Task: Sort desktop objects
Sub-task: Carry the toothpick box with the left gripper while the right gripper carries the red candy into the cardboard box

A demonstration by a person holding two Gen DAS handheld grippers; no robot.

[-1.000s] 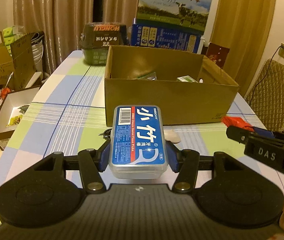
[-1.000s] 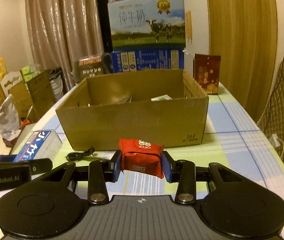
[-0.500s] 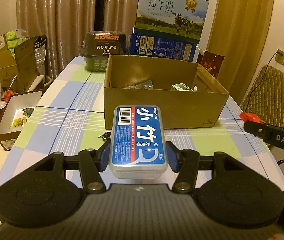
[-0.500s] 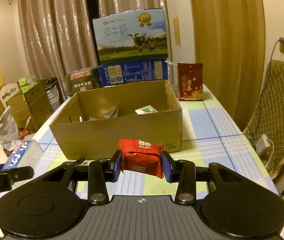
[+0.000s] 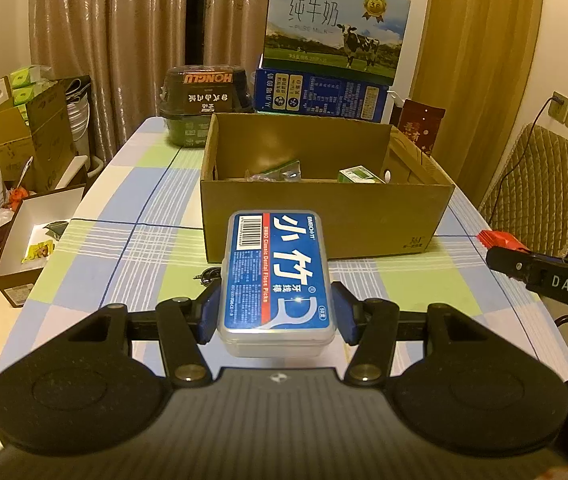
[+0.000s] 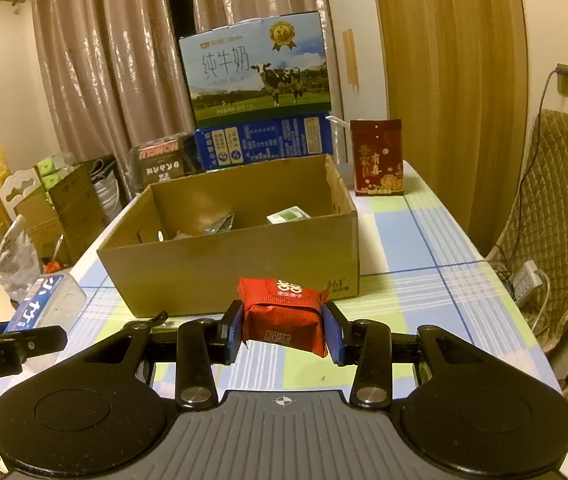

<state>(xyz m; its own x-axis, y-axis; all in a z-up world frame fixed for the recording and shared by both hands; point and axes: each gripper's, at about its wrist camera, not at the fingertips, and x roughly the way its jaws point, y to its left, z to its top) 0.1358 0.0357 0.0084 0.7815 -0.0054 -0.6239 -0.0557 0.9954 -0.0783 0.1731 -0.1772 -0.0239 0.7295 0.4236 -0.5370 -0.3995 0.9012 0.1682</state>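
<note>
Checked tablecloth underneath, serving as work surface. At twelve o'clock, open-topped cardboard box, evidently the sorting bin, a few small packets already inside. Raised clear of the table, probably to pass over the box wall: left gripper, clamped on floss pick case by its long sides, label up. Right gripper, at three o'clock from the left view, pinching red snack packet, also short of the box. Black cable lying loose by the near wall.
</note>
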